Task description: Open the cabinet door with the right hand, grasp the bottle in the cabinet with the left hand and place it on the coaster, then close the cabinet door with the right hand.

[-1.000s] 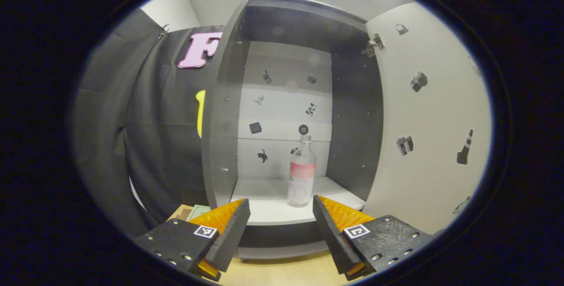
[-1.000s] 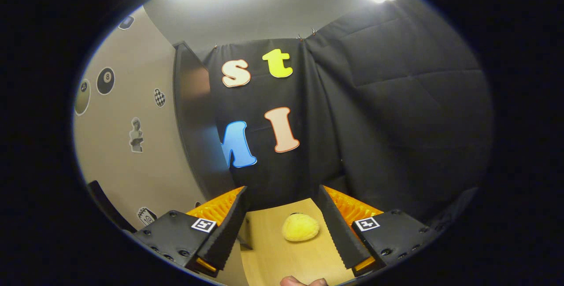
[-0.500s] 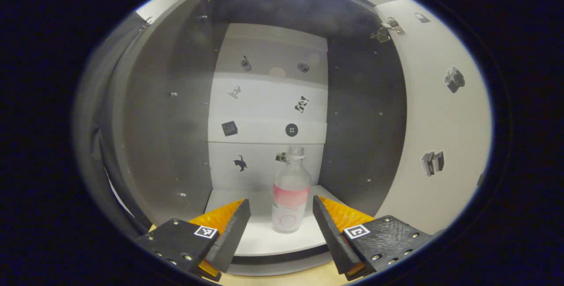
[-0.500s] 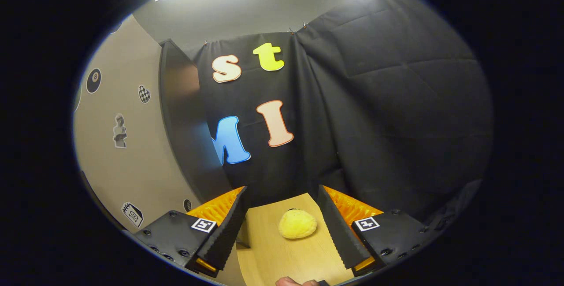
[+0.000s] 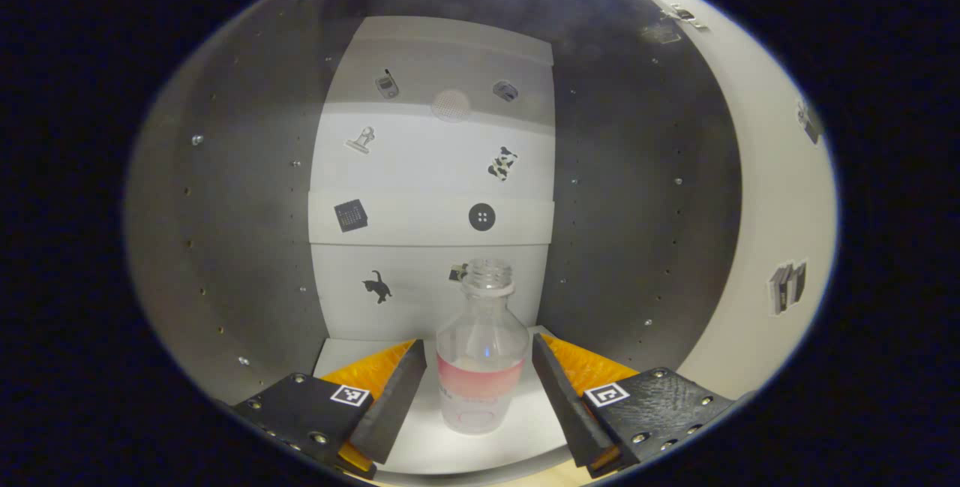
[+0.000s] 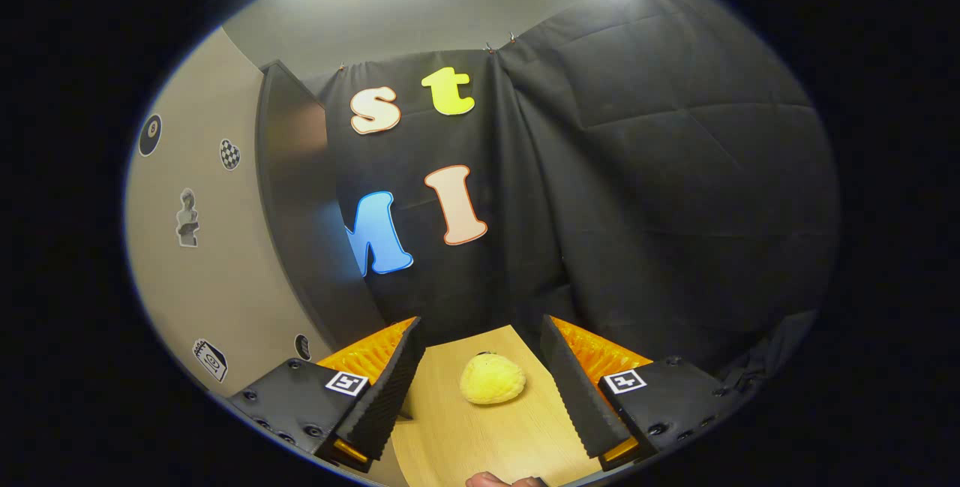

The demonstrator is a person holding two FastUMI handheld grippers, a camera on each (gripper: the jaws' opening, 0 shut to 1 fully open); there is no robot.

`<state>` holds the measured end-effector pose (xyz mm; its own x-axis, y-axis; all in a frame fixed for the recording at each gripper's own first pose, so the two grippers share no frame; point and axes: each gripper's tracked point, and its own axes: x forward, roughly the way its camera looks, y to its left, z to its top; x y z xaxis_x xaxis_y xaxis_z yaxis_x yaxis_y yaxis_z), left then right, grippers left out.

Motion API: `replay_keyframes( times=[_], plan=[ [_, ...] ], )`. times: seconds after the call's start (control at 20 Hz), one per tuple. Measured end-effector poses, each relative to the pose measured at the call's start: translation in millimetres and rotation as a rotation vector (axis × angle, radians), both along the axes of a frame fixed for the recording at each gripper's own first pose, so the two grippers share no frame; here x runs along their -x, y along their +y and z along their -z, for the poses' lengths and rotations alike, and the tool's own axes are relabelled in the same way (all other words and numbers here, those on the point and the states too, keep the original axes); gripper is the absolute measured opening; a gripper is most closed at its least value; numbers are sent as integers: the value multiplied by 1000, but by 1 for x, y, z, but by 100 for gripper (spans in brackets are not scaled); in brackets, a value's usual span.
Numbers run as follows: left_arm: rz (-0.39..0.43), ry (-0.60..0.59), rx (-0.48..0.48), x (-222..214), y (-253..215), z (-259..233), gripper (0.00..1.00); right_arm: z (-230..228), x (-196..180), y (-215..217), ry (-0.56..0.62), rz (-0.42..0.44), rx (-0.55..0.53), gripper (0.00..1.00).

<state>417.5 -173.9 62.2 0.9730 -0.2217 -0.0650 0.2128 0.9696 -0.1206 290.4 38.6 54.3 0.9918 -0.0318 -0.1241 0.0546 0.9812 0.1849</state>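
Observation:
A clear uncapped bottle [image 5: 480,367] with a pink label band stands upright on the white floor of the cabinet [image 5: 247,247], whose inside has dark side walls and a white back with small stickers. My left gripper [image 5: 478,397] is open and reaches into the cabinet, one finger on each side of the bottle's lower body with narrow gaps left. The opened cabinet door [image 5: 772,232] swings out at the right in the left gripper view, and its pale stickered face [image 6: 195,247] stands at the left in the right gripper view. My right gripper [image 6: 480,389] is open over the wooden table [image 6: 480,442], holding nothing.
A yellow plush ball [image 6: 491,380] lies on the table ahead of the right gripper's fingers. Black cloth walls close off the back and right. A fingertip [image 6: 499,480] peeks in at the bottom edge of the right gripper view.
My left gripper has moved forward into the cabinet until the bottle stands between its open fingers. The right gripper has turned slightly, so the door slid left in its view.

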Motion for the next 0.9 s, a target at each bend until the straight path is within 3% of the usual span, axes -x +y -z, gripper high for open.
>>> replay_keyframes(
  times=[0.1,0.15,0.25,0.35,0.45,0.5,0.55,0.6,0.75,0.8,0.9],
  plan=[
    [-3,-14,-5,-6,-1,-4,86,2,-3,-3,7,-1,3,98],
    [-10,-19,-8,-10,-1,-3,86,2,-4,-4,11,-4,6,92],
    [-11,-20,1,-12,-4,-3,88,2,-7,-4,15,-14,13,98],
    [-17,-18,17,-13,-7,-1,88,3,-10,-2,18,-29,25,98],
    [-27,-18,15,-13,-5,-1,76,4,-14,0,27,-50,41,98],
    [-30,-17,15,-12,-5,-1,76,5,-16,0,27,-59,50,93],
    [-34,-16,11,-11,-6,-1,76,4,-18,0,28,-66,59,98],
    [-33,-15,10,-9,-6,-2,75,4,-21,1,25,-77,64,93],
    [-33,-37,18,1,-5,-8,73,1,-25,6,16,-108,65,93],
    [-35,-50,14,6,-5,-13,71,0,-25,6,10,-115,63,98],
    [-32,-69,9,20,-2,-22,71,-2,-23,9,4,-123,57,93]
  ],
)
